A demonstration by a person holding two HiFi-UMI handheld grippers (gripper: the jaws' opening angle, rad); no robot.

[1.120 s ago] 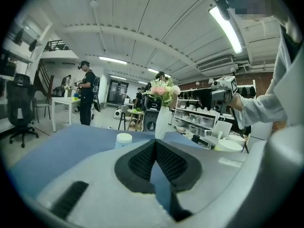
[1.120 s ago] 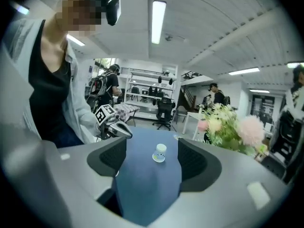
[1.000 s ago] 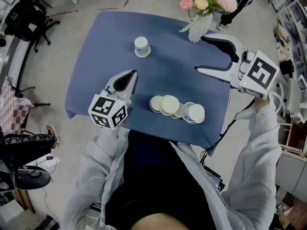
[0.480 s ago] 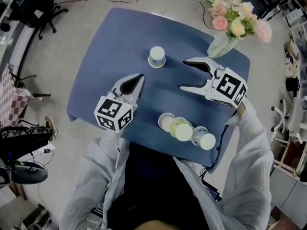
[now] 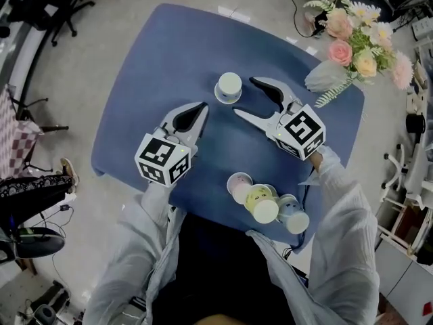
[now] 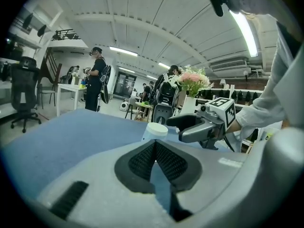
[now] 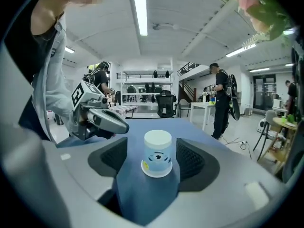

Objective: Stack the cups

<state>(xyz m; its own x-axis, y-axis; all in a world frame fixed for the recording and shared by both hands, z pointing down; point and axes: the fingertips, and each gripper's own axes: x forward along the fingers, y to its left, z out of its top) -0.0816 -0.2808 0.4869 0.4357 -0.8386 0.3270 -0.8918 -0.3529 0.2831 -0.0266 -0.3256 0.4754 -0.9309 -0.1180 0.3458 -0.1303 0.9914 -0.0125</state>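
Blue tablecloth (image 5: 135, 80): one upturned cup (image 5: 229, 87) before gaping right tool (image 5: 243, 96), three lying cups (image 5: 260, 205), left tool (image 5: 201, 105) closed.

The left tongs (image 6: 155, 145) are closed and empty over the blue tabletop (image 6: 71, 132). An upturned cup (image 6: 155, 131) stands ahead, with the right tongs (image 6: 175, 128) beside it.

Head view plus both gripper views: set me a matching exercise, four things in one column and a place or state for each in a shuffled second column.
Things
1. left gripper
2. right gripper
3. far cup
4. near cups

Places or states
A. bunched together at the table's edge
B. jaws apart, gripping nothing
C. upside down, standing by itself
D. jaws together, empty

Pairs: 1-D, 2-B, 3-C, 4-A
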